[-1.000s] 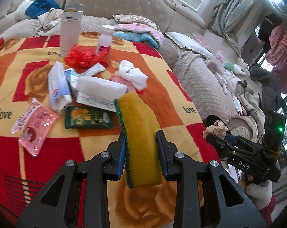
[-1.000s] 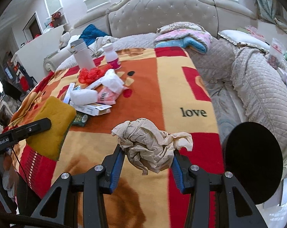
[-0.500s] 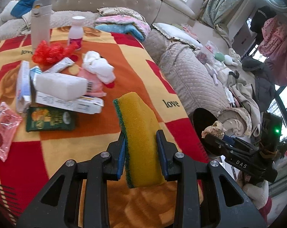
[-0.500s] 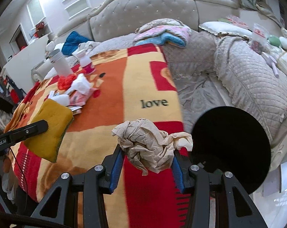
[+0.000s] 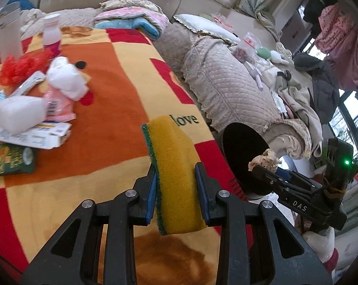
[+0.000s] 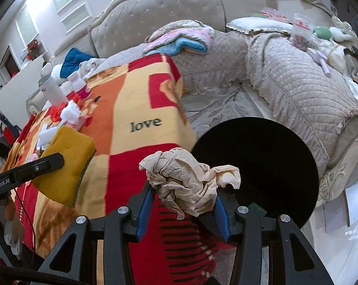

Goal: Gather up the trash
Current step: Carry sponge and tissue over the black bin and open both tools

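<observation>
My left gripper [image 5: 176,178] is shut on a yellow sponge with a green scrub side [image 5: 174,166], held above the blanket-covered table's right part. The sponge also shows in the right wrist view [image 6: 65,163]. My right gripper [image 6: 182,197] is shut on a crumpled beige paper wad [image 6: 188,180], held at the left rim of a round black bin [image 6: 262,166]. In the left wrist view the bin [image 5: 240,147] stands just past the table's right edge, with the wad [image 5: 265,158] above its right rim.
Several trash items lie on the red, orange and yellow blanket [image 5: 122,90]: white tissue [image 5: 67,78], white block [image 5: 17,114], flat box [image 5: 34,137], green packet [image 5: 10,159], red net [image 5: 20,66]. A tumbler [image 5: 9,35] and bottle [image 5: 52,35] stand behind. A quilted sofa [image 6: 297,83] lies beyond.
Both grippers have moved right, toward the black bin, each still holding its item. The bin now looms larger and the paper wad has reached its rim.
</observation>
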A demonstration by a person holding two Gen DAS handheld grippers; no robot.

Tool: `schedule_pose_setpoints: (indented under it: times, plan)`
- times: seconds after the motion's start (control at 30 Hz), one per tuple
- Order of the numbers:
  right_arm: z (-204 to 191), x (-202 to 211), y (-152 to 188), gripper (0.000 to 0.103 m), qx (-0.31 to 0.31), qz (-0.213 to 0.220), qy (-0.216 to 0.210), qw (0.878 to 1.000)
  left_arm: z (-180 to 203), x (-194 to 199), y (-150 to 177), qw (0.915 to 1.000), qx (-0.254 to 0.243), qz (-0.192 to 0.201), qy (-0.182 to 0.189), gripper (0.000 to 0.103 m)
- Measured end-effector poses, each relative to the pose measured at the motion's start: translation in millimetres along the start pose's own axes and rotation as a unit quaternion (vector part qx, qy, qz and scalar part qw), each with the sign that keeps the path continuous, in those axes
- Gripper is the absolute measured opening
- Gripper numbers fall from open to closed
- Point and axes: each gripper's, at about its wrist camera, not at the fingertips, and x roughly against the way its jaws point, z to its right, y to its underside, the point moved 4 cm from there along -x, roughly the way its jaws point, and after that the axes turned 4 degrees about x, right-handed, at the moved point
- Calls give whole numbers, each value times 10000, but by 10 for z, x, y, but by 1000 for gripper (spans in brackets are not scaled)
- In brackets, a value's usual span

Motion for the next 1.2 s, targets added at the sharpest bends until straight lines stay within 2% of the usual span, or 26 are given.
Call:
schedule_pose_setpoints:
  times: [0.57,0.77,0.8,0.83,0.87,0.93,0.97,1.0,1.2]
  plan:
    - [786,-175,70,45,-650,-92,113,9978,698,-575,-176,9988,-382,-214,232,28]
    - [943,-222,81,52,-874,-101,140,9960,873,-746,-187,9982,-360,-280,399,28]
    - [943,-222,81,59,-874,-101,140,9960,899,-771,-191,9980,-341,-286,447,28]
    - [968,-219,81,76,-930,-105,126,9955,923,-792,-193,9978,-312,-287,508,28]
    - [985,-212,77,82,-979,-87,104,9951,944,-810,-193,9976,-280,-284,561,32]
    - [1019,-168,71,83,-1106,23,-2,9939,980,-842,-190,9970,-262,-305,663,41]
    - [1025,-155,66,83,-1134,40,-24,9935,996,-850,-190,9970,-269,-313,661,49]
    - [1042,-137,68,83,-1162,54,-7,9932,1000,-856,-183,9970,-277,-318,645,52]
    - [1042,-85,110,83,-1224,93,-8,9924,874,-785,-155,9980,-250,-327,489,52]
